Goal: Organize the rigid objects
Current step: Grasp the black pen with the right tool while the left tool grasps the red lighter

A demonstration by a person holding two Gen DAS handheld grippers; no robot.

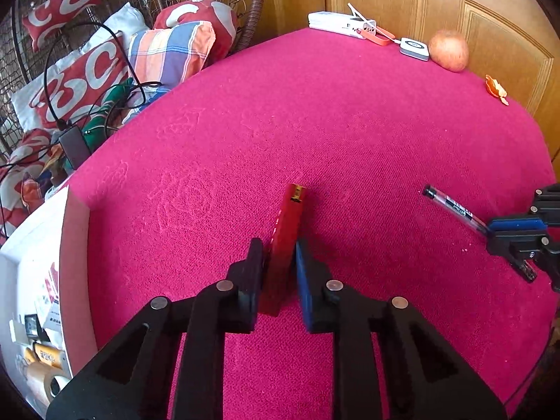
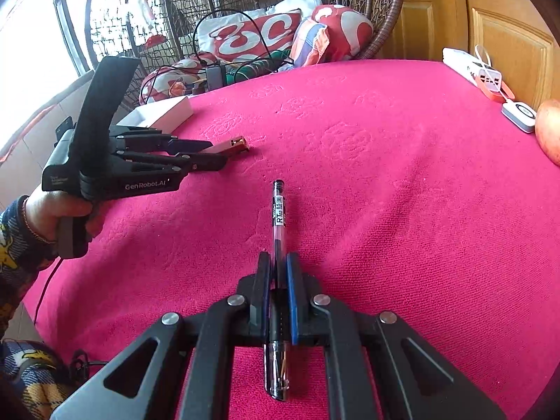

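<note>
My left gripper [image 1: 279, 245] is shut on a flat red lighter [image 1: 285, 241] with a gold tip, held over the pink tablecloth [image 1: 315, 122]. It also shows in the right wrist view [image 2: 210, 154], with the lighter's gold tip [image 2: 238, 144] sticking out. My right gripper [image 2: 278, 259] is shut on a clear black-ink pen [image 2: 279, 217] that points forward along the fingers. In the left wrist view the right gripper [image 1: 504, 227] is at the right edge with the pen [image 1: 451, 206] pointing left.
A white box [image 1: 35, 262] with small items stands at the table's left edge. At the far side lie a white power bank [image 1: 339, 22], a small white device [image 1: 414, 48], an apple [image 1: 448, 50] and orange peel [image 1: 496, 89]. A wicker chair with cushions [image 1: 182, 45] stands beyond.
</note>
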